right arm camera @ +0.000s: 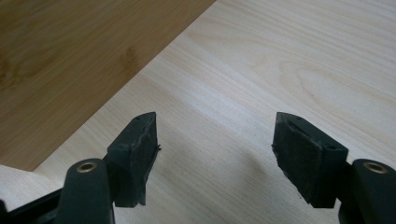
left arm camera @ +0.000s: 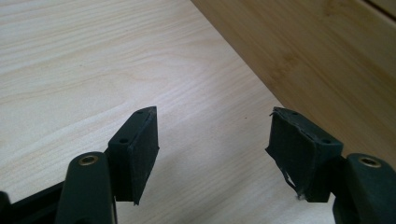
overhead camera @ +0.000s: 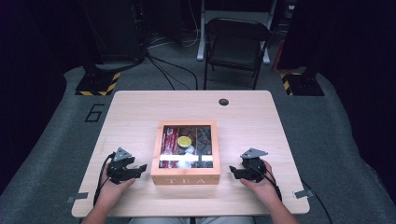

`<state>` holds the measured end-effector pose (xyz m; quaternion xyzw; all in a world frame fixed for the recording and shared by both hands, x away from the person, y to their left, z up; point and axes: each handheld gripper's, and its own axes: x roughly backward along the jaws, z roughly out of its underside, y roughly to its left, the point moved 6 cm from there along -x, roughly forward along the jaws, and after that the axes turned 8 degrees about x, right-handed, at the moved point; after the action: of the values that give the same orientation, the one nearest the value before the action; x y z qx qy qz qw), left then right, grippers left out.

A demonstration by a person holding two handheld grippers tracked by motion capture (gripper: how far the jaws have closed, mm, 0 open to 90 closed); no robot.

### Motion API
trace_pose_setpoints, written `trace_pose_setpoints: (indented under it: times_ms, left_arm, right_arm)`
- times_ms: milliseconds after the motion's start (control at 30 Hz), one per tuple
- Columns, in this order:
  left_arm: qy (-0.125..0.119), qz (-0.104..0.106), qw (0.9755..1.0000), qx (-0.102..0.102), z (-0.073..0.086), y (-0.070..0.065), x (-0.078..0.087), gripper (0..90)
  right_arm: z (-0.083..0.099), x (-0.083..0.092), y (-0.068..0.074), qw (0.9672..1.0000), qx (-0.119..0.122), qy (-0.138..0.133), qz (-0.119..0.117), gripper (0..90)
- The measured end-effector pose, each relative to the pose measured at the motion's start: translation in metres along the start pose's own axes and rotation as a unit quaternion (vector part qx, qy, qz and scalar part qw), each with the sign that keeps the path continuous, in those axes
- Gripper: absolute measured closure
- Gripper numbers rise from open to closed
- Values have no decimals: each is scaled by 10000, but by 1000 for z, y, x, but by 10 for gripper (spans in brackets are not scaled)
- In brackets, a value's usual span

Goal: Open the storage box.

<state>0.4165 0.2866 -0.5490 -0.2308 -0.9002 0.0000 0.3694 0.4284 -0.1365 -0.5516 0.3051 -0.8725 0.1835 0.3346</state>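
Both hands rest low on desk [overhead camera: 140,107], left tool [overhead camera: 138,168] and right tool [overhead camera: 232,171] flanking tea box [overhead camera: 185,177] at desk centre, jaws parted and empty, likely poised to steady it.

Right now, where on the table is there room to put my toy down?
The table is bare behind the tea box, up to the round hole, and along its far left and right edges. It is tight at the near edge, where the left hand-held gripper and the right hand-held gripper flank the box.
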Motion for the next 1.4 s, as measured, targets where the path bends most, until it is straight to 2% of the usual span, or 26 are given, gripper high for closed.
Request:
trace_pose_setpoints:
  times_ms: [200, 267, 300, 367, 533, 700, 833, 1133, 1233, 1400]
  left_arm:
    - [-47, 39, 10000, -68, -2, -6, 4, 340]
    - [-62, 46, 9999, -114, -3, -8, 6, 342]
    - [-73, 77, 9999, -102, -3, -10, 7, 344]
    - [-145, 226, 9996, 34, -4, -14, 8, 344]
    - [-148, 303, 9994, 58, -4, -19, 11, 345]
    - [-132, 317, 9994, -38, -5, -27, 14, 350]
    - [-114, 323, 9993, -125, -5, -32, 15, 363]
    - [-155, 315, 9993, -161, -9, -34, 22, 393]
    - [-182, 324, 9992, -120, -12, -35, 26, 393]
    - [-94, 283, 9994, -174, -11, -37, 30, 393]
  right_arm:
    - [-2, 5, -2, 9999, -99, -120, -13, 313]
    - [-2, 7, -2, 9997, -201, -127, -7, 314]
    - [-3, 8, -3, 9998, -142, -156, -3, 314]
    - [-4, 11, -3, 9996, -194, -218, -22, 317]
    - [-6, 14, 0, 9994, -213, -254, -30, 315]
    - [-9, 18, 4, 9992, -224, -330, -101, 316]
    - [-11, 20, 8, 9993, -78, -343, -136, 334]
    - [-18, 28, 16, 9988, 86, -436, -203, 336]
    - [-21, 31, 20, 9986, 84, -457, -237, 336]
    - [-26, 36, 25, 9984, 102, -488, -285, 352]
